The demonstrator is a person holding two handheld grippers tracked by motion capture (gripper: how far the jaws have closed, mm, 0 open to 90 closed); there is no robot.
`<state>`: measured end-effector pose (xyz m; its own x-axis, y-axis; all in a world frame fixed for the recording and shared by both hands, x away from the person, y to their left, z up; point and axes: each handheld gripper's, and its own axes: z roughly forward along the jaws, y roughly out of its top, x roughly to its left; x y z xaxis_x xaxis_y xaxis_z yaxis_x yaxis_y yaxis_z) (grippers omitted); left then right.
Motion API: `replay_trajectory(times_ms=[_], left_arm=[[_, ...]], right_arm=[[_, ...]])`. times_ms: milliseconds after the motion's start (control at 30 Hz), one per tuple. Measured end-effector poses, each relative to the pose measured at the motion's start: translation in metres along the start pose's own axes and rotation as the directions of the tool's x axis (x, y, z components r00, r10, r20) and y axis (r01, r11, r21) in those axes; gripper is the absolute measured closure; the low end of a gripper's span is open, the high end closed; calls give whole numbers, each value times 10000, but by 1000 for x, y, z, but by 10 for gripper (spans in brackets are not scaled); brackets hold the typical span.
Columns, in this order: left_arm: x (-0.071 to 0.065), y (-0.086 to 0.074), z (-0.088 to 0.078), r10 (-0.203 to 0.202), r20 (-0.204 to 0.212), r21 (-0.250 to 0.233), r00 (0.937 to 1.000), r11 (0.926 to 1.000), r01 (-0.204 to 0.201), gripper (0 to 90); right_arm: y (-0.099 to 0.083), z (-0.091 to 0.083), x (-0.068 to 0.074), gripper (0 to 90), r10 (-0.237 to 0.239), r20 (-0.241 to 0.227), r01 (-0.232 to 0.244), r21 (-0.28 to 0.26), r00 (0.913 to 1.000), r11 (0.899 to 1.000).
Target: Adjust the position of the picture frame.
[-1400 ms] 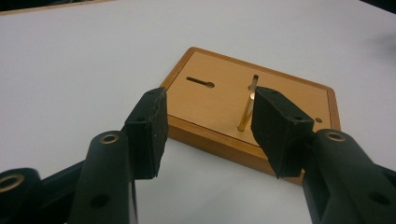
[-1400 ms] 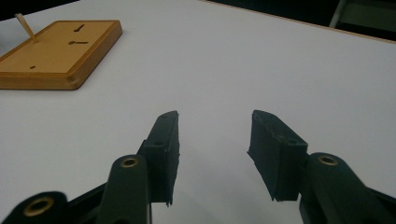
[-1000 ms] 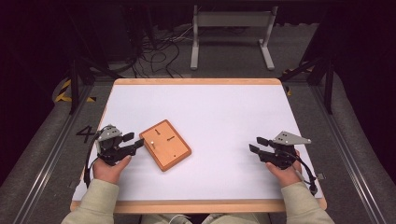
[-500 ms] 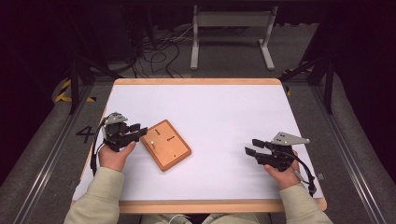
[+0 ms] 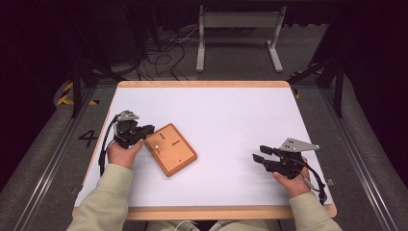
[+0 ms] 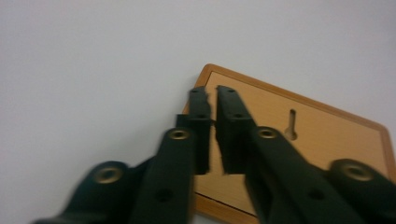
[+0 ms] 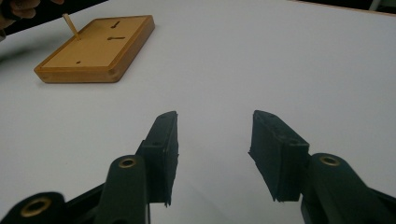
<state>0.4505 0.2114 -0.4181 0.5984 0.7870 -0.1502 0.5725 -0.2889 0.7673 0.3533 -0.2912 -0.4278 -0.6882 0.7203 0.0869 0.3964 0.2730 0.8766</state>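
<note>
My left gripper (image 5: 144,131) sits at the near left, forearm in a pale sleeve coming up from the near edge, hand (image 5: 122,151) wrapped round the body. Its jaws point right and have just been closing; in the left gripper view they stand nearly together, a thin slit between the pads (image 6: 201,135) (whether anything is pinched there I cannot tell). My right gripper (image 5: 260,155) rests at the near right, jaws pointing left and parted with a bare gap between them, my right hand (image 5: 288,180) behind it, wrist angled inward.
</note>
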Motion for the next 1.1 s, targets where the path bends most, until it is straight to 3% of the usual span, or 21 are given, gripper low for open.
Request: replay_trajectory(times_ms=[100, 333, 533, 667, 833, 1000, 1100], left_arm=[[5, 0, 6, -106, 39, 212, 9999, 9997, 105, 900], [25, -6, 18, -760, -139, 274, 9970, 9967, 764, 899], [35, -14, 31, -1215, -212, 802, 9924, 9892, 1228, 899], [37, -16, 32, -1219, -227, 895, 9923, 9883, 1235, 899], [36, -18, 33, -1089, -543, 1096, 9926, 9874, 1143, 900], [37, -20, 32, -1356, -158, 1148, 9906, 9840, 1365, 900], [36, -20, 30, -1286, 19, 1273, 9917, 9837, 1273, 900]], right_arm=[[-2, -3, 0, 524, 41, 45, -41, 1, 10000, 10000], [-6, -8, 1, 524, 77, 157, -78, 41, 9998, 10000], [-8, -14, 1, 521, 165, 291, -166, 21, 9994, 9999], [-9, -16, 1, 521, 308, 167, -307, -30, 9994, 9995], [-8, -15, 1, 520, 250, 30, -250, -8, 9997, 9997], [-9, -15, 0, 520, 378, 65, -378, 69, 9993, 9993], [-9, -15, 0, 519, 375, 48, -375, 60, 9993, 9993]])
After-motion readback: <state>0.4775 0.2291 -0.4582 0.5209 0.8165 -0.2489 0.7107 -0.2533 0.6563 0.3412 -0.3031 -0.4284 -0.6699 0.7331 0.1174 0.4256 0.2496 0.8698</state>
